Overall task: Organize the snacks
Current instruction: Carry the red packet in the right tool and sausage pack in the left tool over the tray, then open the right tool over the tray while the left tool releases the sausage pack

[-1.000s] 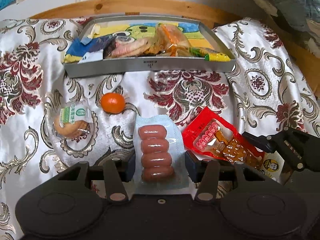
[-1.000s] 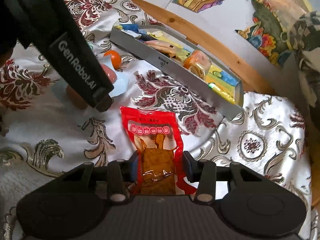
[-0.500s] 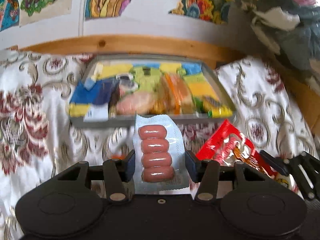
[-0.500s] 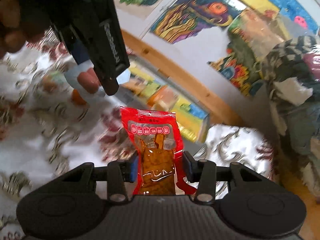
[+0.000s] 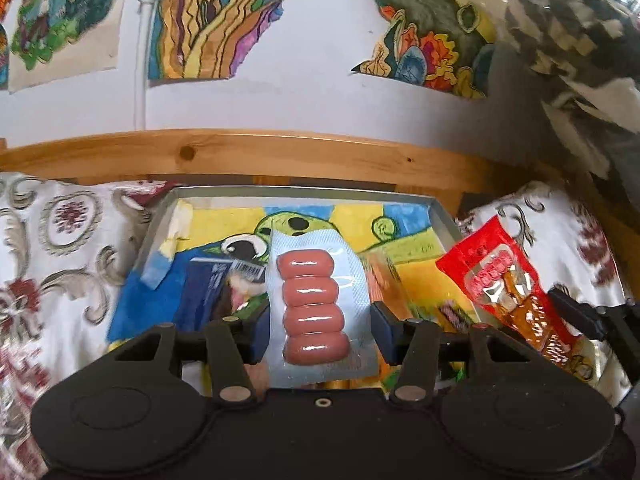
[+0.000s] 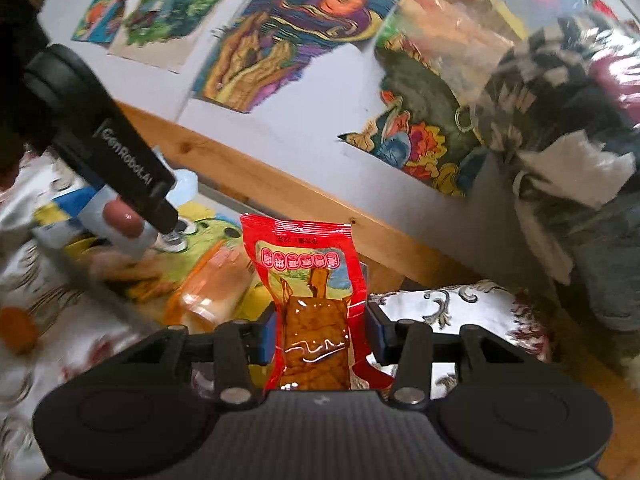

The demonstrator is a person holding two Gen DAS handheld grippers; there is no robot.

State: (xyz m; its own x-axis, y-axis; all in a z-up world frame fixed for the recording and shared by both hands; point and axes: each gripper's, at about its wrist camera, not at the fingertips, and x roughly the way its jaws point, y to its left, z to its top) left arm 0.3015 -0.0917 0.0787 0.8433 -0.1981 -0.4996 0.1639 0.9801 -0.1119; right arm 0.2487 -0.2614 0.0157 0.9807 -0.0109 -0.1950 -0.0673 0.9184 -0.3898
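My left gripper (image 5: 318, 330) is shut on a clear pack of pink sausages (image 5: 312, 304), held in the air over the grey metal tray (image 5: 442, 216). The tray has a colourful cartoon lining and holds several wrapped snacks, among them a dark blue packet (image 5: 202, 292). My right gripper (image 6: 320, 334) is shut on a red snack pouch (image 6: 314, 292) with brown pieces inside, lifted above the tray's right end. That pouch (image 5: 508, 284) also shows at the right of the left wrist view. The left gripper's finger (image 6: 132, 172) and the sausages (image 6: 122, 220) appear at the left of the right wrist view.
A floral white and red cloth (image 5: 60, 248) covers the bed around the tray. A wooden rail (image 5: 280, 156) runs behind it, under a wall with colourful drawings (image 5: 212, 20). An orange fruit (image 6: 16, 330) lies on the cloth at the left. Bundled clothes (image 6: 560, 120) sit at the right.
Both grippers have risen off the cloth and moved forward over the tray, each carrying its packet. The tray now lies directly below instead of farther ahead.
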